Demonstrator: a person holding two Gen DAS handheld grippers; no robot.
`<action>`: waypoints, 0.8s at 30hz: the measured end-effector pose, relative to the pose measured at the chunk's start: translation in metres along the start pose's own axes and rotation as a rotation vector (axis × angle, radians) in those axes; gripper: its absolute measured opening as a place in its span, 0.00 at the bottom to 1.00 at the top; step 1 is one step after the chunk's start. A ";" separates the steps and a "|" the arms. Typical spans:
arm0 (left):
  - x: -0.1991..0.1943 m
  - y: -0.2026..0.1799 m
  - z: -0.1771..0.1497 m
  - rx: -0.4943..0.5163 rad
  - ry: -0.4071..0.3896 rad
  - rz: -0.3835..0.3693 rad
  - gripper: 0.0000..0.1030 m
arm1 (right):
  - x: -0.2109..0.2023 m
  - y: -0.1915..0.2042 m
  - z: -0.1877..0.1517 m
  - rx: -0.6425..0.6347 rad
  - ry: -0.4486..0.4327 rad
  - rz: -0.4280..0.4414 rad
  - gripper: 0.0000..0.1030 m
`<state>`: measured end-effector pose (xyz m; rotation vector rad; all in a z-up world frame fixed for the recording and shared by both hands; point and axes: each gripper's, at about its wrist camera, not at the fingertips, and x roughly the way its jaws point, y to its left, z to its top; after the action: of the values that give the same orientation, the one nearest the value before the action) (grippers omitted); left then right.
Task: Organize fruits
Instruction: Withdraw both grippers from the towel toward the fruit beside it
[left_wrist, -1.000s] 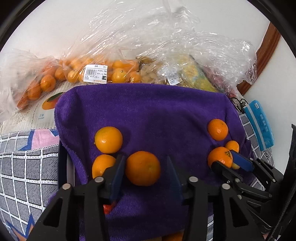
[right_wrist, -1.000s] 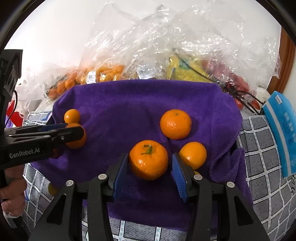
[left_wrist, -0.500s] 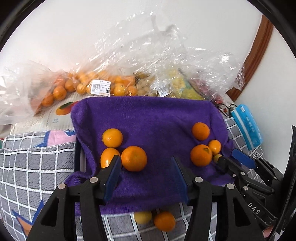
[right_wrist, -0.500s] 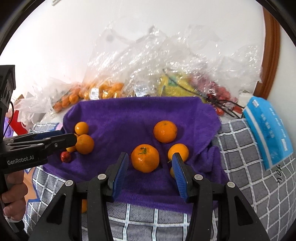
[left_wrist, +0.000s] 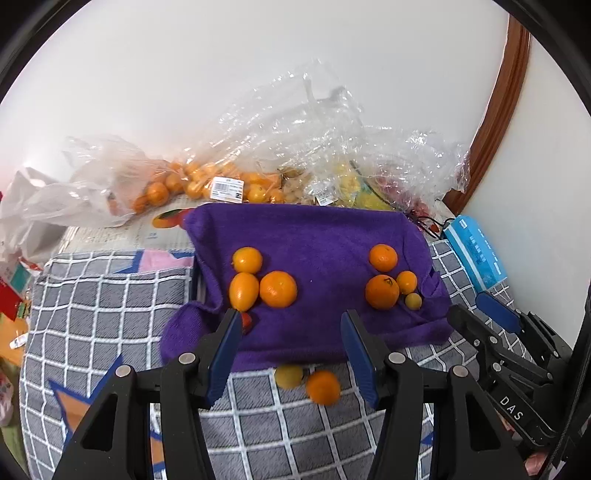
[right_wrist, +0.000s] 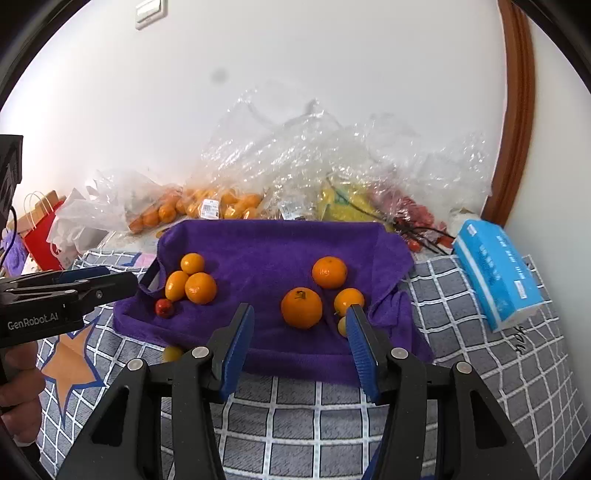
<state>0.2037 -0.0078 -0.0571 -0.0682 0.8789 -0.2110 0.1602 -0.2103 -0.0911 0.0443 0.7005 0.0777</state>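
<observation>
Both grippers hang back from the purple towel, each with nothing in it. Your left gripper has jaws moderately parted; they opened a little a moment ago and have since held. Your right gripper has jaws just been opening, likewise with no fruit between them.

The fruit lies in two clusters on the towel, which is draped over what looks like a tray on a checked bedcover. On the towel's left part: a large tangerine, an oval kumquat touching it, a rounder fruit just behind, and a small red fruit at the near edge. The kumquat's long axis runs roughly front to back, tilted slightly. On the right part: a stemmed tangerine, stem end up, with three smaller fruits close by.

My judgement: the grouping is sorting by side, one cluster per gripper. Two strays, a yellow fruit and an orange one, sit off the towel's near edge on the bedcover and are probably not yet sorted.
</observation>
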 end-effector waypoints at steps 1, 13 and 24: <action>-0.004 0.001 -0.002 -0.002 -0.006 0.002 0.52 | -0.003 0.000 -0.001 0.002 -0.002 0.002 0.51; -0.051 0.020 -0.033 -0.020 -0.072 0.052 0.52 | -0.038 0.016 -0.012 -0.001 -0.017 0.042 0.51; -0.059 0.035 -0.065 -0.040 -0.058 0.039 0.51 | -0.036 0.037 -0.035 -0.029 0.049 0.071 0.51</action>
<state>0.1226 0.0407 -0.0587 -0.0937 0.8259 -0.1545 0.1079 -0.1759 -0.0925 0.0392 0.7467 0.1575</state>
